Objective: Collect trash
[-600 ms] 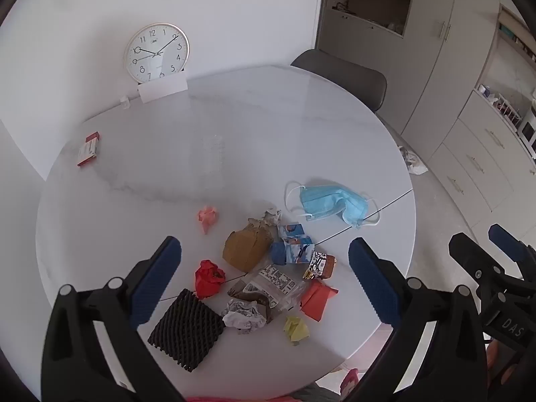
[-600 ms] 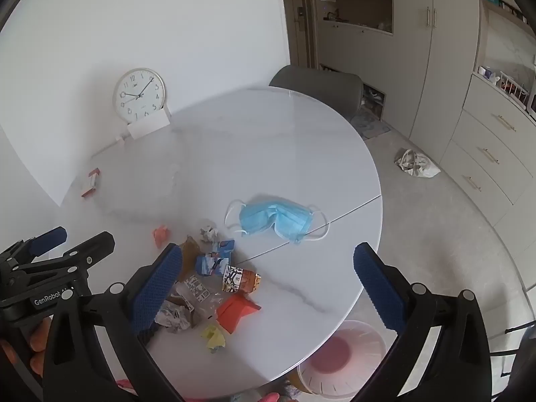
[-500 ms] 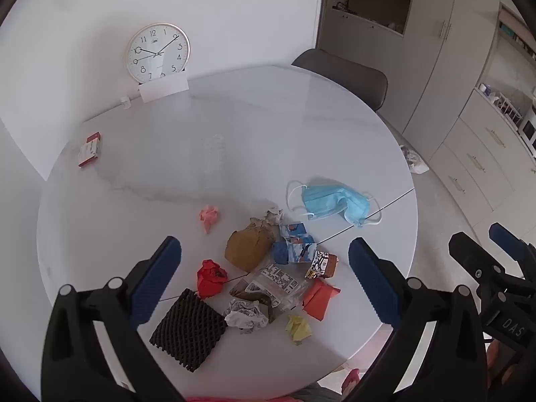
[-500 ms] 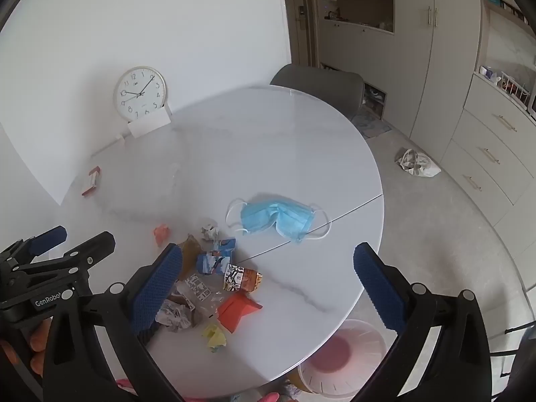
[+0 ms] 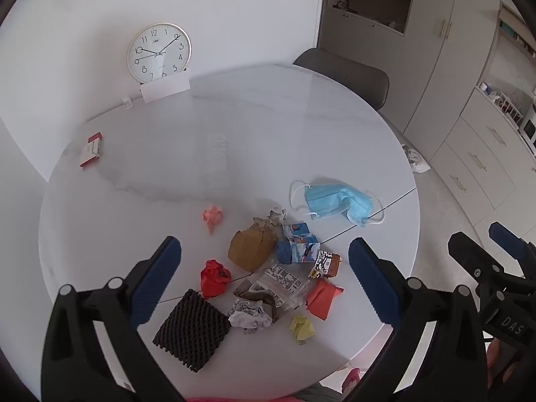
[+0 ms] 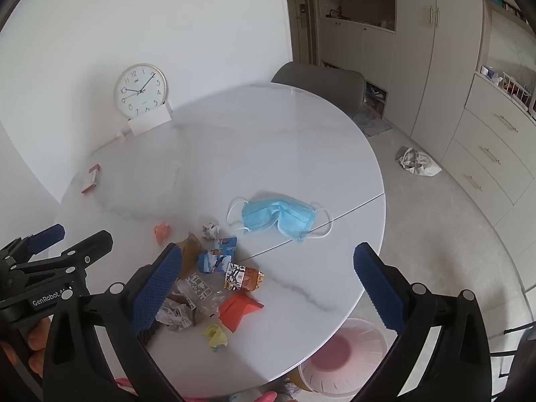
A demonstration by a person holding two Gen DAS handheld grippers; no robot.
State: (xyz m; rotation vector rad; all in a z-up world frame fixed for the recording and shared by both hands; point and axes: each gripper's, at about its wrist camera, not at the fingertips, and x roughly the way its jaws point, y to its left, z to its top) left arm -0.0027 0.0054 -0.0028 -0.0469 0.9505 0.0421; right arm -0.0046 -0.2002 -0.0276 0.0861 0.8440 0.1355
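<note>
Both tongs, left (image 5: 264, 258) and right (image 6: 268, 261), hang wide and empty above the counter (image 6: 268, 134), trash pile (image 5: 268, 278) at its near edge, blue mask (image 6: 279, 216) just right, bin (image 6: 341, 355) below for dropping.

On the round white marble table (image 5: 301, 127) lay one blue pleated face mask (image 5: 338, 201), one black foam mesh sleeve (image 5: 192, 330) and one red-and-white small box (image 5: 91, 149). One round white wall clock (image 5: 159, 52) stood behind, and one white plastic bin (image 6: 348, 351) sat below
</note>
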